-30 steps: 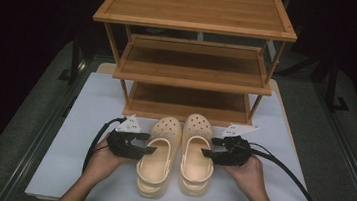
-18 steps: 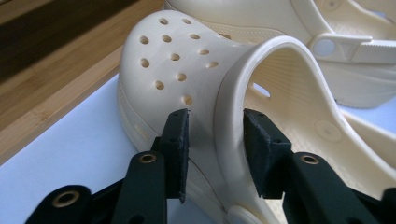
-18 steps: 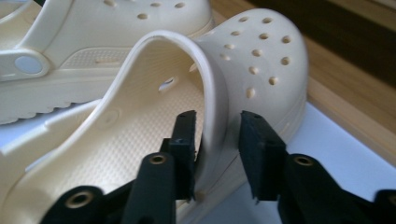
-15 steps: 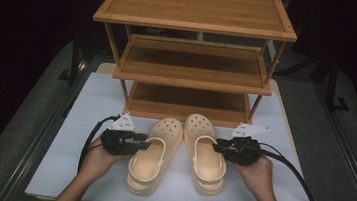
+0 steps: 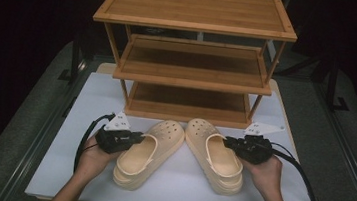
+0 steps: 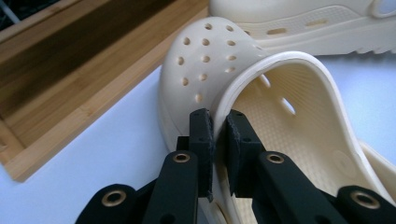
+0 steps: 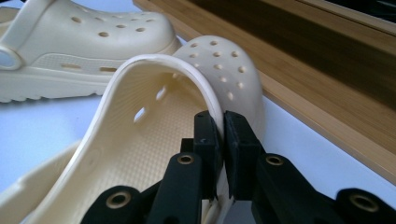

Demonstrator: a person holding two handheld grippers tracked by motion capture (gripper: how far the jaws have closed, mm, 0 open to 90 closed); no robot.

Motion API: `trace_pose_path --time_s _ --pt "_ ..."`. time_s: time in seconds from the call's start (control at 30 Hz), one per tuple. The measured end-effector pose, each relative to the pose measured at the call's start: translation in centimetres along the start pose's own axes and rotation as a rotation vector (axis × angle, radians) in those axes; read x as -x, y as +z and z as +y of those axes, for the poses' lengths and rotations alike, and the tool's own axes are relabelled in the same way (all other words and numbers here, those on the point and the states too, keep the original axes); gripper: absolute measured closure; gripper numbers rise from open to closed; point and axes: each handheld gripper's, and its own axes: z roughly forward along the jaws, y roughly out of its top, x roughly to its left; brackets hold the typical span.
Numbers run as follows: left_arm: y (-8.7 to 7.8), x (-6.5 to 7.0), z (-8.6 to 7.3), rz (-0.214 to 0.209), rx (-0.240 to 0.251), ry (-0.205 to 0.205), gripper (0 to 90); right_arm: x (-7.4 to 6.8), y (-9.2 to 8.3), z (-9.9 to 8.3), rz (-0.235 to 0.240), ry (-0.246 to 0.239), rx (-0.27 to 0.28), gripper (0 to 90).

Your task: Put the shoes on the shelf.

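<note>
Two cream perforated clogs lie on the white table top, toes toward the shelf and heels splayed apart. My left gripper (image 5: 135, 139) holds the left clog (image 5: 153, 150) by its outer rim. In the left gripper view the jaws (image 6: 219, 135) have just been closing and now pinch that clog's (image 6: 205, 60) thin opening edge. My right gripper (image 5: 228, 142) holds the right clog (image 5: 215, 157) the same way. In the right gripper view its jaws (image 7: 222, 135) have just been closing and clamp the rim of that clog (image 7: 229, 70).
A three-tier wooden shoe rack (image 5: 195, 22) stands just behind the clogs, its bottom shelf (image 5: 186, 99) bare and close to the toes. The white table top (image 5: 91, 101) has free room at left and right. Cables trail from both grippers.
The clogs lay side by side a second ago; now their heels are spread apart. Both hands have shifted outward, and both pairs of jaws have closed onto the clog rims.
</note>
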Motion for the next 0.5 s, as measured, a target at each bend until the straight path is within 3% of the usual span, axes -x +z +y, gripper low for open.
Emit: trace_pose_path --time_s 0.23,0.5 --pt "-0.5 -0.5 0.2 0.021 0.014 -0.016 83.6 0.2 -0.6 0.2 -0.01 -0.003 0.017 84.4" --pt "0.0 -1.6 1.2 0.063 0.011 -0.022 83.6 1.3 -1.2 1.0 -0.035 0.005 0.052 84.5"
